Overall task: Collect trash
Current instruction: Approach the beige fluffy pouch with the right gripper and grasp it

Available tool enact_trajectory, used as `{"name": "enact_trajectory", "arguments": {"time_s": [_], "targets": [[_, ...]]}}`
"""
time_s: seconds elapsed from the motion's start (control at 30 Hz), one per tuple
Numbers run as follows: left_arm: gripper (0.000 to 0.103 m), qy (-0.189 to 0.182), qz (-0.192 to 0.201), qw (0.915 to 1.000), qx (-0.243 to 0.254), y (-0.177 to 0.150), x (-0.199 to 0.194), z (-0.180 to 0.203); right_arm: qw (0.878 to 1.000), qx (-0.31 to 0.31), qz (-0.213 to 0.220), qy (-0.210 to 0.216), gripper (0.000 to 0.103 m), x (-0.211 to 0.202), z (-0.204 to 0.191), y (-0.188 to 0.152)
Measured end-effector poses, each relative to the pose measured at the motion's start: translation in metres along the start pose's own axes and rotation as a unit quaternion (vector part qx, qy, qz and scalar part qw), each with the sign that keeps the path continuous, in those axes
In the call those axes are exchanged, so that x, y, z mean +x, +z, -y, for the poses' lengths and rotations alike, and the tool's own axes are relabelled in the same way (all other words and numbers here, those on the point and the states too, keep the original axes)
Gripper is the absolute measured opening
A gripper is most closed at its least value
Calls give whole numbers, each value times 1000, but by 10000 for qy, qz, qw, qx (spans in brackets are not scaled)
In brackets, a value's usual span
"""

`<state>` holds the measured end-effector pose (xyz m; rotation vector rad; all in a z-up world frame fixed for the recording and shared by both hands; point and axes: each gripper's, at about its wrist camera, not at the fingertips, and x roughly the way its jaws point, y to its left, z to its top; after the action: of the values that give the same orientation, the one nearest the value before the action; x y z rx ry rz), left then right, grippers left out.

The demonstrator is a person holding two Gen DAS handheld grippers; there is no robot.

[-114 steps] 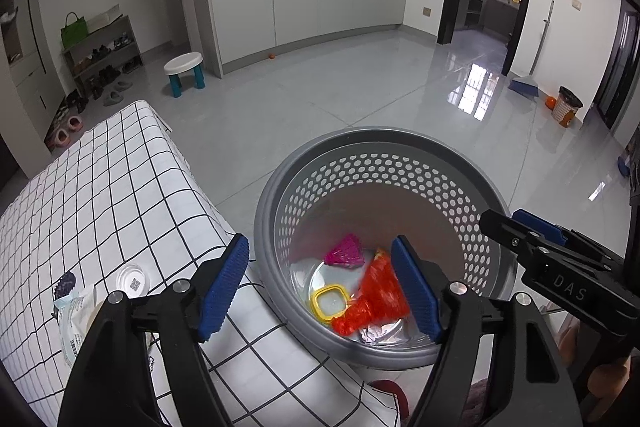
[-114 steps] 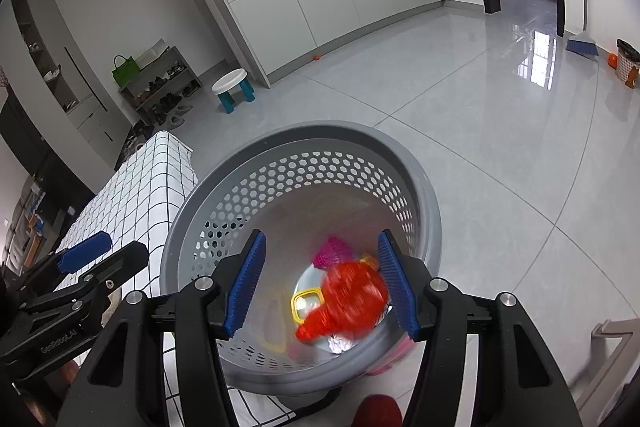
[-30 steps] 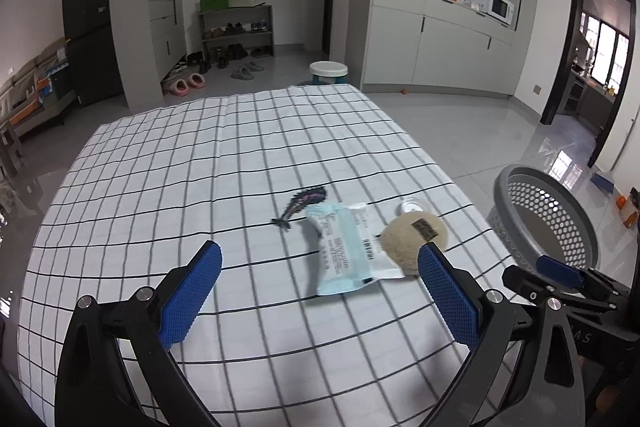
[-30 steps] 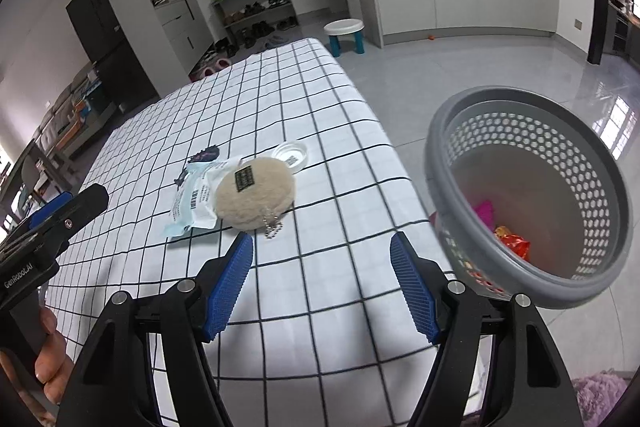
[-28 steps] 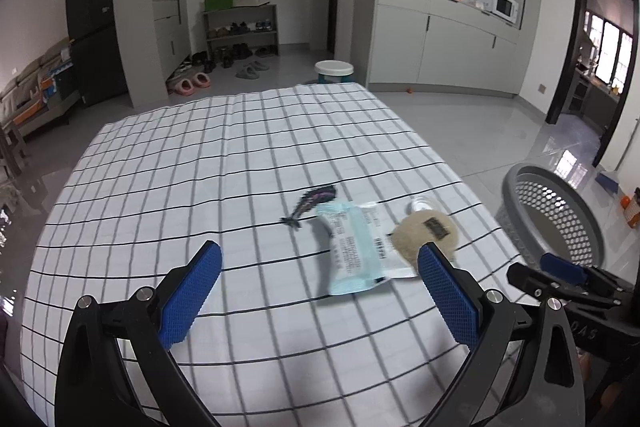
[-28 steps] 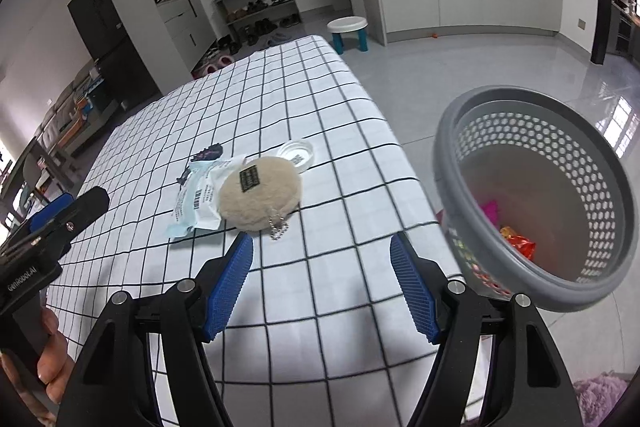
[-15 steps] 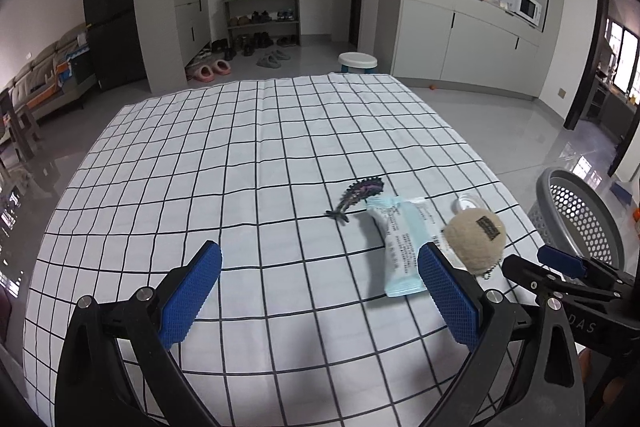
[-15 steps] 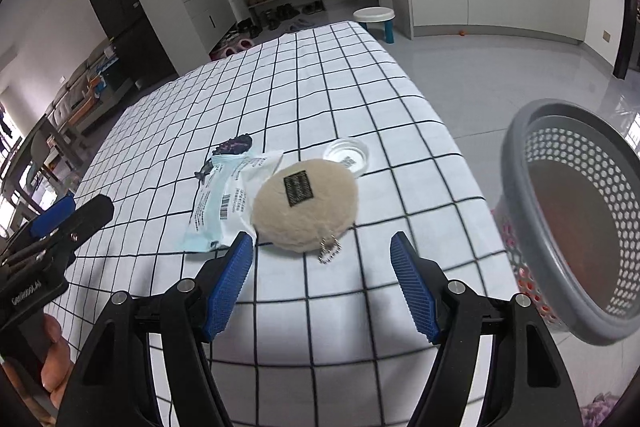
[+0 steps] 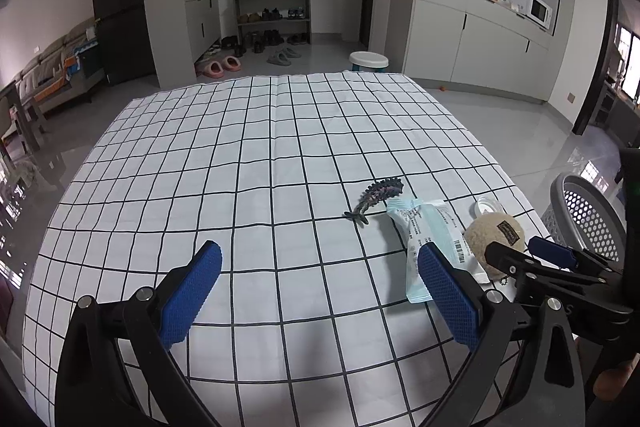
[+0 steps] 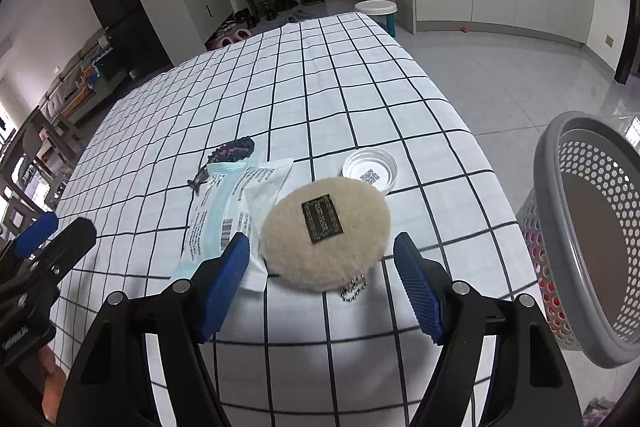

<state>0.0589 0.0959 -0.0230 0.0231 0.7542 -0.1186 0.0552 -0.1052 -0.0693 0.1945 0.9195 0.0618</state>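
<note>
A blue-and-white wrapper [image 10: 224, 211] [image 9: 424, 239] lies on the checked tablecloth [image 10: 320, 87]. A round beige fluffy pouch [image 10: 324, 231] [image 9: 496, 231] with a black label and a ball chain rests partly on it. Behind the pouch sits a clear plastic lid [image 10: 370, 169] [image 9: 489, 205], and a dark fish-shaped clip [image 10: 230, 155] [image 9: 376, 195] lies to the left. My right gripper [image 10: 320, 259] is open, fingertips just short of the pouch on either side. My left gripper [image 9: 318, 267] is open over bare cloth, its right finger beside the wrapper.
A grey perforated basket [image 10: 560, 167] [image 9: 584, 195] stands off the table's right edge with red and pink trash inside. The table's near right edge runs close to the pouch. A white stool [image 10: 376, 7], cabinets and a shoe rack stand beyond.
Both grippers swung from over the basket to the table. In the last second the right gripper closed in on the pouch; in both views the basket slid toward the right edge.
</note>
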Motion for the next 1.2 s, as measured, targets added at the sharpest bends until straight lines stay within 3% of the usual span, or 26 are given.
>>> {"name": "enact_trajectory", "arguments": {"time_s": [0.27, 0.6, 0.67, 0.83, 1.2], "targets": [[97, -10, -65, 10000, -52, -2, 3, 0, 9996, -12, -161, -248, 71, 14, -2, 5], [97, -61, -199, 9997, -131, -10, 6, 1, 9994, -48, -256, -228, 71, 23, -6, 1], [97, -64, -227, 9996, -150, -11, 6, 2, 9996, -54, -237, -164, 63, 23, -7, 0], [97, -77, -273, 9995, -161, -13, 7, 4, 9999, -53, -104, -41, 57, 15, -6, 0], [97, -286, -406, 9988, 4, -7, 16, 32, 9992, 221, 311, 87, 57, -36, 23, -9]]}}
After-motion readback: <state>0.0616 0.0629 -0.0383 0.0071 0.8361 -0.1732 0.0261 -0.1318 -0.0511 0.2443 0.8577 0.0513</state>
